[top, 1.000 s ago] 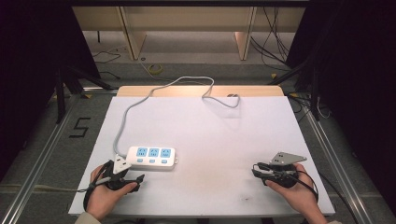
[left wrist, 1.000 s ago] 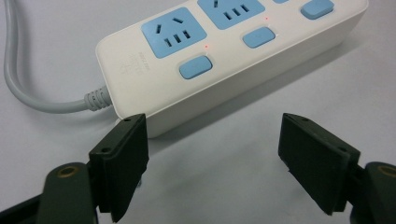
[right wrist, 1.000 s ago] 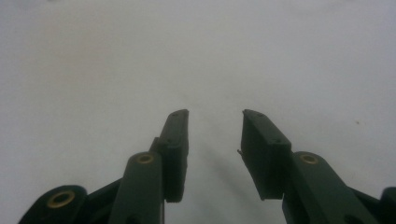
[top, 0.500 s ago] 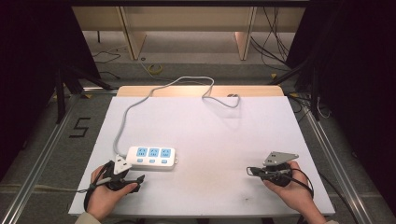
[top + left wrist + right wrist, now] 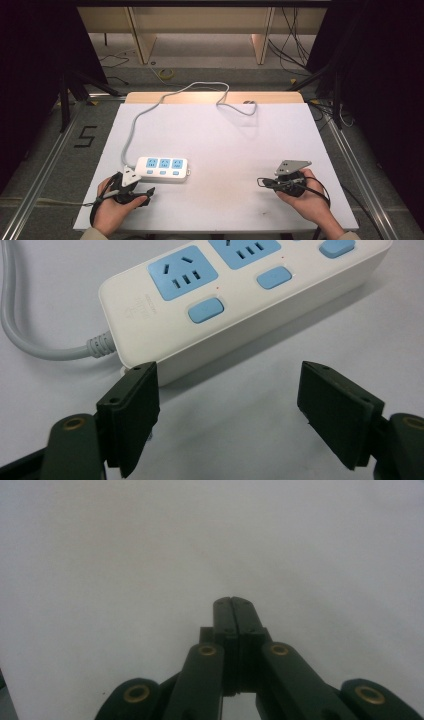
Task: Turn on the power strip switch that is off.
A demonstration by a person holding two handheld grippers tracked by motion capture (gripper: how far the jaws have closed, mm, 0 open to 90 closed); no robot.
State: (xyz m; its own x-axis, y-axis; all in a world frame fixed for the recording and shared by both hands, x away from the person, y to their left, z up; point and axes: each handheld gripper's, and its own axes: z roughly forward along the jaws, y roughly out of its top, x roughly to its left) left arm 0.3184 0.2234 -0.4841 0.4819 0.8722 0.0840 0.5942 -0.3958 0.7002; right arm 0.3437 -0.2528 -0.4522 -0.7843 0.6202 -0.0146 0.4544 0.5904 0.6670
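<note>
1. We look down on a wide white worktop (image 5: 280,150), the largest thing in the scene, with a person's two hands coming in at its near edge.

2. A white power strip (image 5: 162,168) with three blue sockets lies flat on the near left part of the worktop. From the left gripper view, each socket has a blue switch beside it. Nothing is plugged into it.

3. Its grey cable (image 5: 150,107) leaves the strip's left end, runs away across the worktop and loops back near the far edge. We cannot tell where it ends; the plug end is too small to read.

4. Our left gripper (image 5: 131,187) rests just in front of the strip's left end. In the left gripper view its fingers (image 5: 131,412) stand wide apart with nothing between them, and one fingertip sits very near the strip's corner, close by the cable outlet. Whether it touches the casing is hard to say.

5. Our right gripper (image 5: 274,183) lies well apart from the strip, on the near right part of the worktop. Its fingers (image 5: 223,614) are pressed together on nothing, having just been closing, and bare worktop lies ahead of them.

6. We judge the work to be at its very start: the strip is not yet gripped or lifted. What is left is to close the left fingers on it, and to bring the right gripper over if it is needed.
</note>
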